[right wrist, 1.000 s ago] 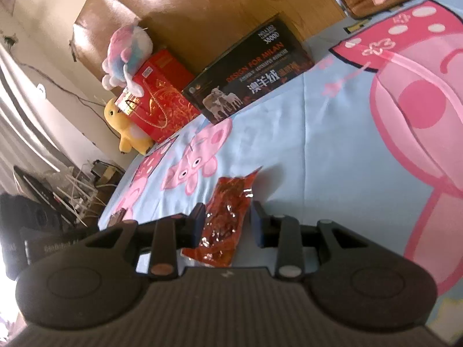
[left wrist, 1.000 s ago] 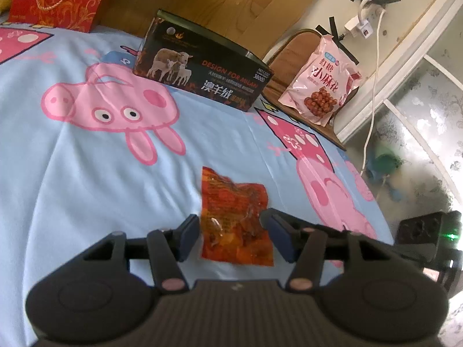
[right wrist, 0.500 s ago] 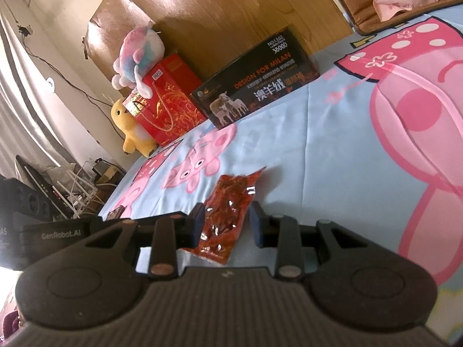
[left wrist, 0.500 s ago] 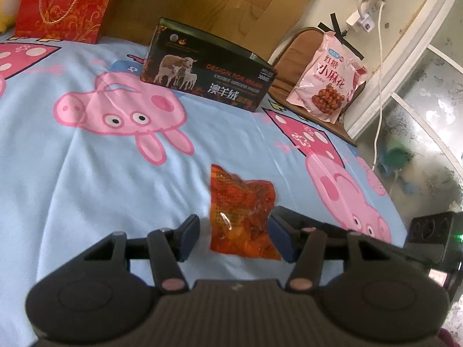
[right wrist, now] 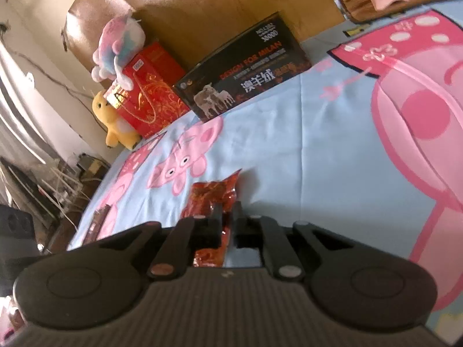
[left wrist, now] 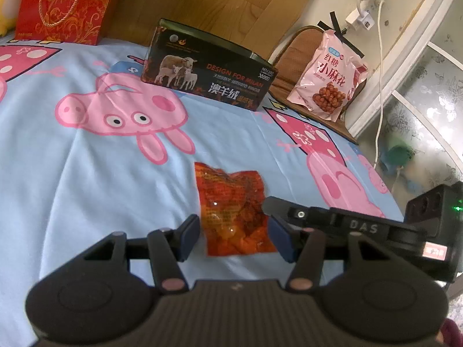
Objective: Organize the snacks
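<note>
An orange-red snack packet (left wrist: 231, 211) lies flat on the blue pig-print bed sheet (left wrist: 86, 179). My left gripper (left wrist: 235, 238) is open, and the packet's near end sits between its blue pads without being pressed. My right gripper (left wrist: 267, 204) reaches in from the right and meets the packet's right edge. In the right wrist view the right gripper (right wrist: 227, 218) is shut on the snack packet (right wrist: 211, 196), pinching its near part while the far end rests on the sheet (right wrist: 318, 159).
A dark box with sheep on it (left wrist: 208, 78) stands at the far side of the bed. A pink snack bag (left wrist: 327, 78) leans on a brown chair. A red gift bag (right wrist: 150, 92) and plush toys (right wrist: 118, 46) stand by the headboard.
The right gripper's jaws have closed onto the packet. Its finger now shows at the packet's right edge in the left wrist view. The left gripper has stayed open around the packet.
</note>
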